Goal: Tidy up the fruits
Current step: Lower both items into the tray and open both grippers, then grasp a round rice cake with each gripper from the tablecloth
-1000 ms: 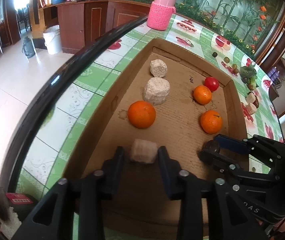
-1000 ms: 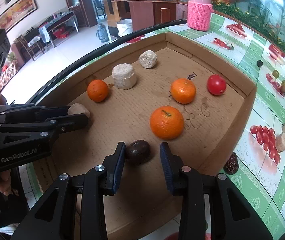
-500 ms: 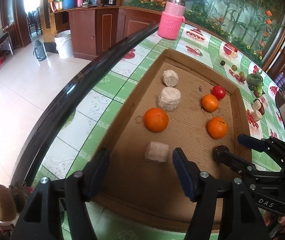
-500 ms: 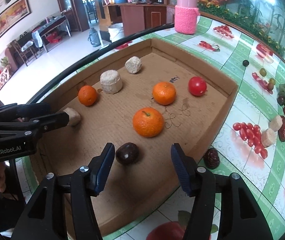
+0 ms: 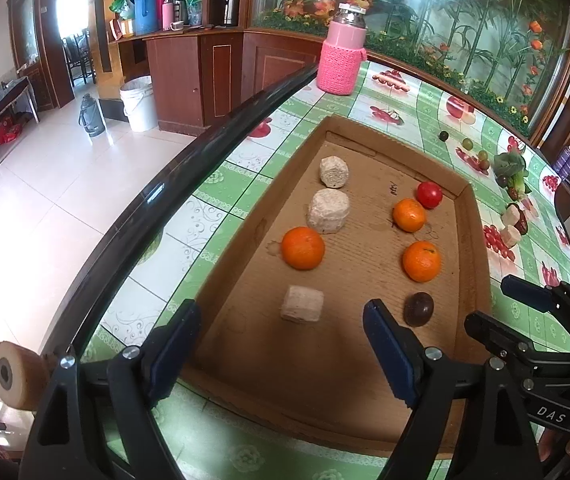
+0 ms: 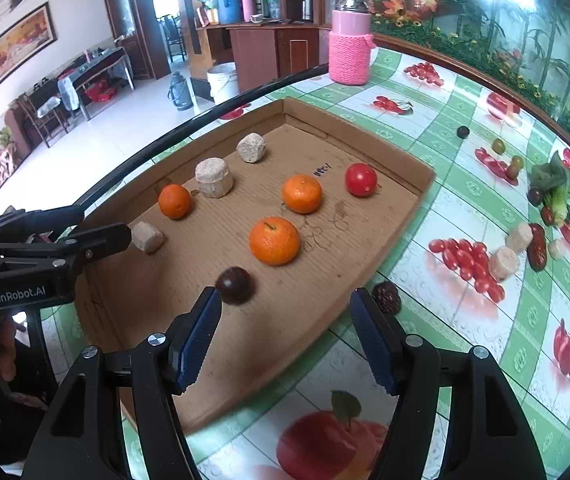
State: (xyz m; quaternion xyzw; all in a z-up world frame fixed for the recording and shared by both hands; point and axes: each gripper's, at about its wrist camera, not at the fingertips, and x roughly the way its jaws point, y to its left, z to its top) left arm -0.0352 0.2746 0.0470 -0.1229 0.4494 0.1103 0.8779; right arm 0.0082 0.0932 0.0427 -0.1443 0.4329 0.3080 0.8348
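Left tongs (image 5: 277,344) stood wide open above the near end of the cardboard tray (image 5: 481,240), jaws just opened, nothing gripped. The beige block (image 5: 302,304) lay flat on the tray floor betw. the two blue pads, apart from both.

Right tongs (image 6: 285,332) also open, jaws just opened, empty. The dark round fruit (image 6: 235,285) sat on the tray just ahead of the left pad, near it but whether touching can't be told; not pinched.

Tray contents, left wrist view: left row, far to near, was a small beige chunk (image 5: 334,172), a bigger beige cylinder (image 5: 328,211), an orange (image 5: 303,248), then the beige block. Right row, far to near: a red tomato (image 5: 429,195), a 2nd orange (image 5: 409,215), a 3rd orange w/ stem (image 5: 421,261), then the dark round fruit. All rested apart from each other exc. the tomato and 2nd orange, which sat just beside one another.

Tray sat on the tabletop (image 6: 465,360), covered w/ a green-and-white fruit-print cloth. Off the tray: a dark wrinkled fruit (image 6: 386,297) just beside the tray's near-right edge, beige chunks (image 6: 503,263) and red-brown pieces further right, small round fruits (image 6: 462,131) toward the far side. A pink knit-sleeved flask (image 6: 350,46) stood upright at the far edge.
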